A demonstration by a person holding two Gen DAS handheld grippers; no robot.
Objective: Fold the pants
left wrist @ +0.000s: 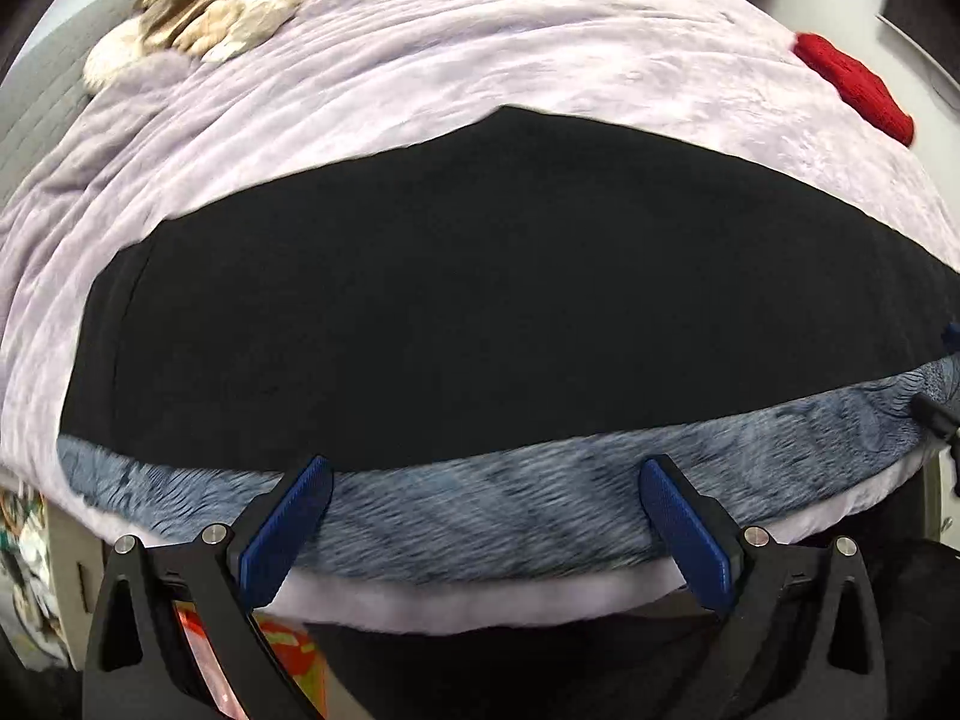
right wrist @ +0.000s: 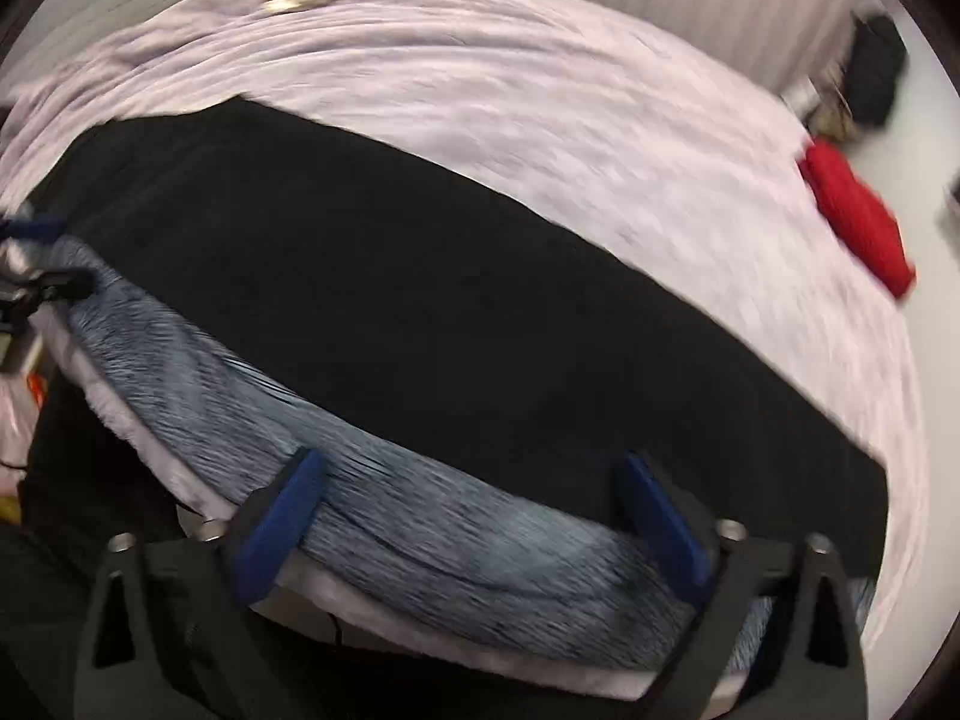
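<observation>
Black pants (left wrist: 480, 288) lie flat across the lilac bedspread (left wrist: 420, 72), stretched left to right near the bed's front edge. They also show in the right wrist view (right wrist: 420, 300). My left gripper (left wrist: 486, 474) is open and empty, its blue pads (left wrist: 288, 528) just short of the pants' near edge, above a blue-grey fuzzy blanket strip (left wrist: 480, 516). My right gripper (right wrist: 468, 468) is open and empty too, over the same strip (right wrist: 420, 528), with its right pad at the pants' near edge.
A red garment (left wrist: 852, 84) lies at the bed's far right edge, also in the right wrist view (right wrist: 858, 216). A cream and brown plush heap (left wrist: 228, 6) sits at the far left. The bed's front edge drops off below the grippers. Dark clutter (right wrist: 876, 72) stands at the right wall.
</observation>
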